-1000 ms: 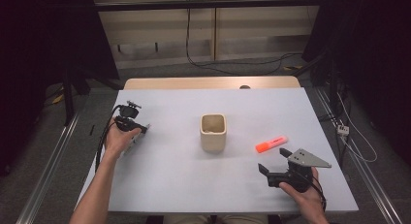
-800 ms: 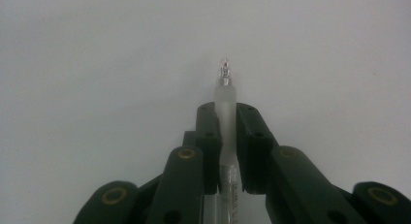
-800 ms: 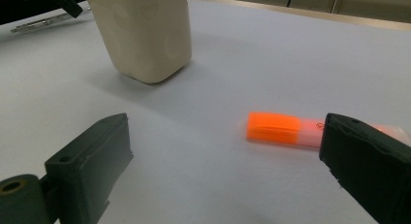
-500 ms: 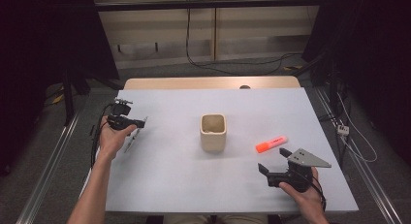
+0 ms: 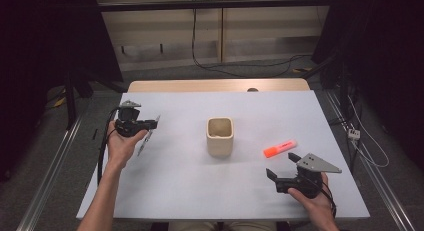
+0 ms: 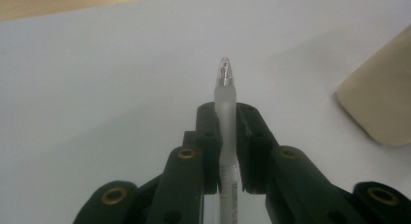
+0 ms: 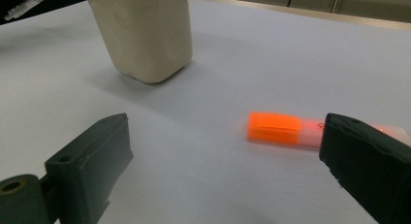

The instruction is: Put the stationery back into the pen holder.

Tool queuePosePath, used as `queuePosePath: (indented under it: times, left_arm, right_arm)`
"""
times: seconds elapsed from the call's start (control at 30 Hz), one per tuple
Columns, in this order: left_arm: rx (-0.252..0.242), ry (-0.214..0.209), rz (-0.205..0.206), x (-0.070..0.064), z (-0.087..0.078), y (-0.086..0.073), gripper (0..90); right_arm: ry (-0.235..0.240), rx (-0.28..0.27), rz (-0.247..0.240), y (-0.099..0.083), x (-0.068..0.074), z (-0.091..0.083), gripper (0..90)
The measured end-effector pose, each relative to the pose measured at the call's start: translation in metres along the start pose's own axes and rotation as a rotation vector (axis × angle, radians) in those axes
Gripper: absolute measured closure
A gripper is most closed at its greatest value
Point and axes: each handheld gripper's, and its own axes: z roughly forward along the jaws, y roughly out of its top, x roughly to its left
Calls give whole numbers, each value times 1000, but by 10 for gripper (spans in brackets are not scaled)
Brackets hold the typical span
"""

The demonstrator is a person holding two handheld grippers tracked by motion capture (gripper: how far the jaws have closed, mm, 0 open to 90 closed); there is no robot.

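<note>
Since the earlier frames the left gripper (image 5: 150,123) has drifted slightly right at left-centre of the frame, jaws clamped on a clear pen (image 6: 225,117); the right gripper (image 5: 282,166), lower right, stays put with jaws wide apart and empty. Step in hand, as judged: carrying the pen toward the beige cup (image 5: 220,136) at centre. Next move calls for tipping the pen upright over the cup's mouth; the orange highlighter (image 5: 280,148) lies on the table right of the cup.
</note>
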Motion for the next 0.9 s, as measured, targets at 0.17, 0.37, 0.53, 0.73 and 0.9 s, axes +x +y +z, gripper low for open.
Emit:
queuePosePath:
  times: [0.17,0.37,0.53,0.73,0.9]
  left_arm:
    - [-40,4,-3,-7,-5,1,812]
    - [-75,-10,8,-16,-9,2,811]
    - [-83,-29,15,-21,-7,-2,811]
    - [-121,-40,28,-28,-12,-2,812]
    - [-153,-61,18,-34,-15,0,812]
  right_arm:
    - [-1,1,3,0,0,0,42]
    - [1,3,2,0,0,1,42]
    - [2,0,2,0,1,0,42]
    - [3,-3,-1,0,0,0,42]
    - [4,-3,-2,0,0,-1,42]
